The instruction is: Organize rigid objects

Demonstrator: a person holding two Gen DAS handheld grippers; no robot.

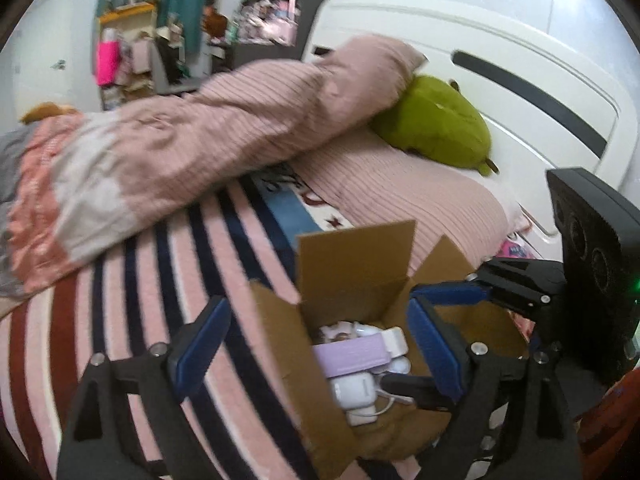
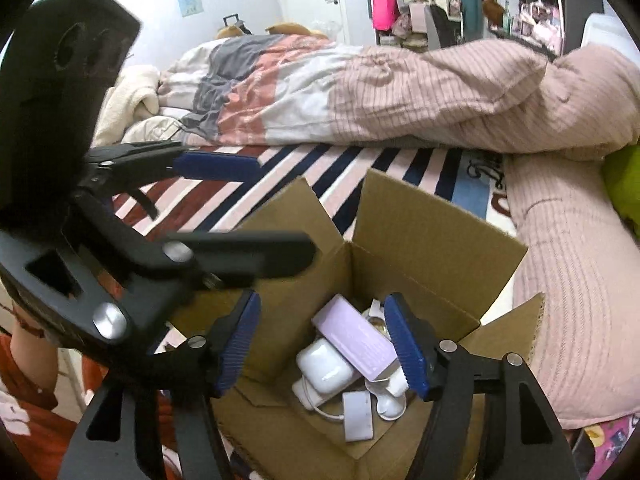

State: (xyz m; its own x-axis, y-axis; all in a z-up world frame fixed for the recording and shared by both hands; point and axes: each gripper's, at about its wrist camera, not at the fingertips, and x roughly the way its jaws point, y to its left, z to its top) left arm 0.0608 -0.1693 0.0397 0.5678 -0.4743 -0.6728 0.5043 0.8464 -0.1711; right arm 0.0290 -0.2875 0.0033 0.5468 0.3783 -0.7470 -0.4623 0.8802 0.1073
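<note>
Two claws spread empty, left claw (image 1: 316, 348), right claw (image 2: 326, 346), above cardboard box (image 2: 436, 232)

Purple case (image 2: 356, 338) hides items beneath; cable (image 2: 320, 408) half-buried.

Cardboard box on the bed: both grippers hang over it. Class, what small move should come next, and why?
Probably lift both grippers clear. The right gripper and left gripper stand open with nothing between their pads, and the purple case and white chargers already lie inside the cardboard box.
</note>
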